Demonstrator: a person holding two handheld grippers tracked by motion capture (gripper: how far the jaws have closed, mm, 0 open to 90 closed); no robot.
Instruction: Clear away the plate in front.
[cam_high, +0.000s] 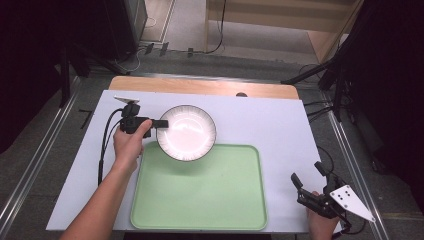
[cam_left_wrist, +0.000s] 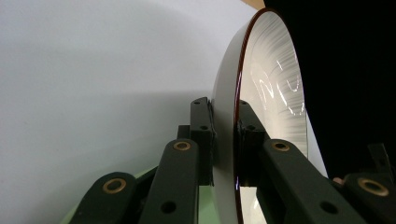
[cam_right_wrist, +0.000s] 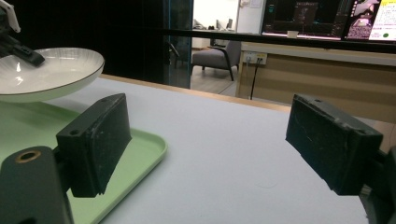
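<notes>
A white plate (cam_high: 186, 132) with a dark rim hangs over the far edge of a pale green tray (cam_high: 200, 190), lifted off the table. My left gripper (cam_high: 161, 123) is shut on the plate's left rim. The left gripper view shows both pads (cam_left_wrist: 204, 135) clamped on the plate (cam_left_wrist: 271, 93) edge. In the right gripper view the plate (cam_right_wrist: 46, 74) floats above the tray (cam_right_wrist: 140, 149) at far left. My right gripper (cam_high: 307, 176) rests at the table's near right corner, jaws wide open and nothing between the pads (cam_right_wrist: 100, 140).
A white mat (cam_high: 270, 125) covers the wooden table (cam_high: 200, 86). Dark stands and cables flank the table on both sides. In the right gripper view, a chair (cam_right_wrist: 212, 58) and a lit desk area lie beyond the table.
</notes>
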